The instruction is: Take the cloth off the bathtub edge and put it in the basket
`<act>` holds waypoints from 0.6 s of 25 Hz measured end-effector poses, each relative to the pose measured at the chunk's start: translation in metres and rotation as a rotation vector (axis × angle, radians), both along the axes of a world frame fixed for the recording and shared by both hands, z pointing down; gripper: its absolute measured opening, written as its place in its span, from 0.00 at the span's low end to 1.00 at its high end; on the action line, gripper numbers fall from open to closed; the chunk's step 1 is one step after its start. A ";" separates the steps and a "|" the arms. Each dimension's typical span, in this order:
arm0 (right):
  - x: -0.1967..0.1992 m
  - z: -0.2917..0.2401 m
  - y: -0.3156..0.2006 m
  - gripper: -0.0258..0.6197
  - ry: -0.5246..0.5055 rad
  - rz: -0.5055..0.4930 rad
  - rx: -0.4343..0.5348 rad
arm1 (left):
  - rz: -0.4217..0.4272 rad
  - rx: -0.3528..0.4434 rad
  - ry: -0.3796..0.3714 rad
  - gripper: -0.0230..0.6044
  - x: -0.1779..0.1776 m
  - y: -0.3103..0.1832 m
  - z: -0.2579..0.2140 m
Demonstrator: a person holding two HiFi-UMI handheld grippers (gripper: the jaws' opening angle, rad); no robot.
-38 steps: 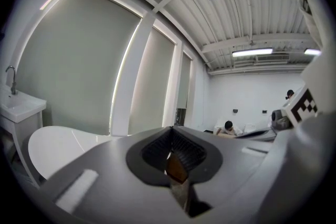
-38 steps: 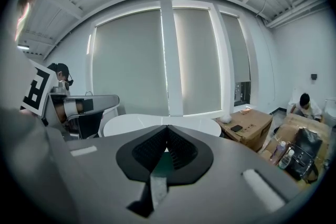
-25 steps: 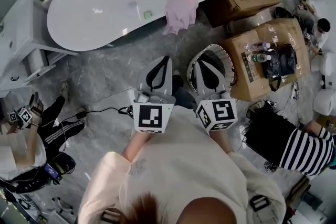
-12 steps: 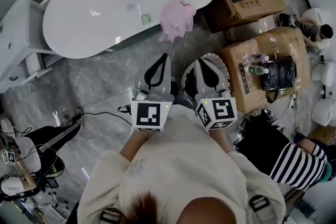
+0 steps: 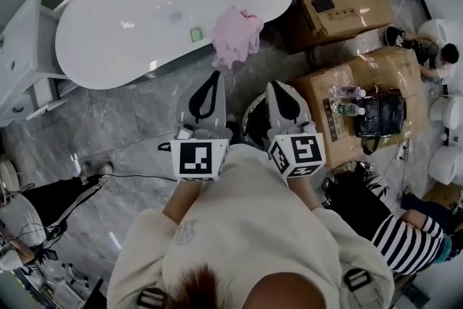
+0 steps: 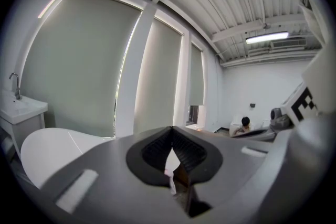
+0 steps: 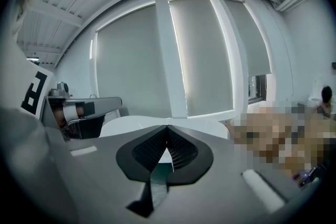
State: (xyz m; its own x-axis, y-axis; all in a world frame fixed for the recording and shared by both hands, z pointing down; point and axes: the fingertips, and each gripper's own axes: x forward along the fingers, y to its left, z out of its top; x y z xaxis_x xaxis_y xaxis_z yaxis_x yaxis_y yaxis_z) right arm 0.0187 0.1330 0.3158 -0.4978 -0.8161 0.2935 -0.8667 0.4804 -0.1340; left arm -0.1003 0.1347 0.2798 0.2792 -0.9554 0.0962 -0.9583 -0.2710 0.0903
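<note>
Plainly unstarted: crumpled pink cloth (image 5: 235,36) drapes the edge of the white oval bathtub (image 5: 137,18); left gripper (image 5: 214,77) and right gripper (image 5: 275,87) closed, empty.

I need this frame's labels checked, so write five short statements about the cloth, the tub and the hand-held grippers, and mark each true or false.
1. The pink cloth hangs over the edge of the bathtub. True.
2. The left hand-held gripper is clamped on the cloth. False: its jaws are shut on nothing, and it is short of the cloth.
3. A black bag sits on a cardboard box. True.
4. The right hand-held gripper has its jaws wide apart. False: they are together, with nothing between them.
5. A small green thing lies on the tub beside the cloth. True.
</note>
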 end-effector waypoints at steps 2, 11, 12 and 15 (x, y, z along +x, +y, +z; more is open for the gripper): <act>0.006 0.002 -0.002 0.04 -0.001 0.001 -0.003 | -0.017 0.003 0.009 0.11 0.002 -0.003 -0.005; 0.007 0.006 -0.012 0.04 -0.016 0.022 -0.019 | -0.028 0.019 -0.003 0.11 -0.007 -0.019 -0.012; 0.008 0.007 -0.014 0.04 -0.016 0.026 -0.021 | -0.023 0.021 -0.009 0.11 -0.007 -0.023 -0.011; 0.008 0.008 -0.024 0.04 -0.012 0.042 -0.032 | -0.013 0.004 0.003 0.11 -0.006 -0.034 -0.010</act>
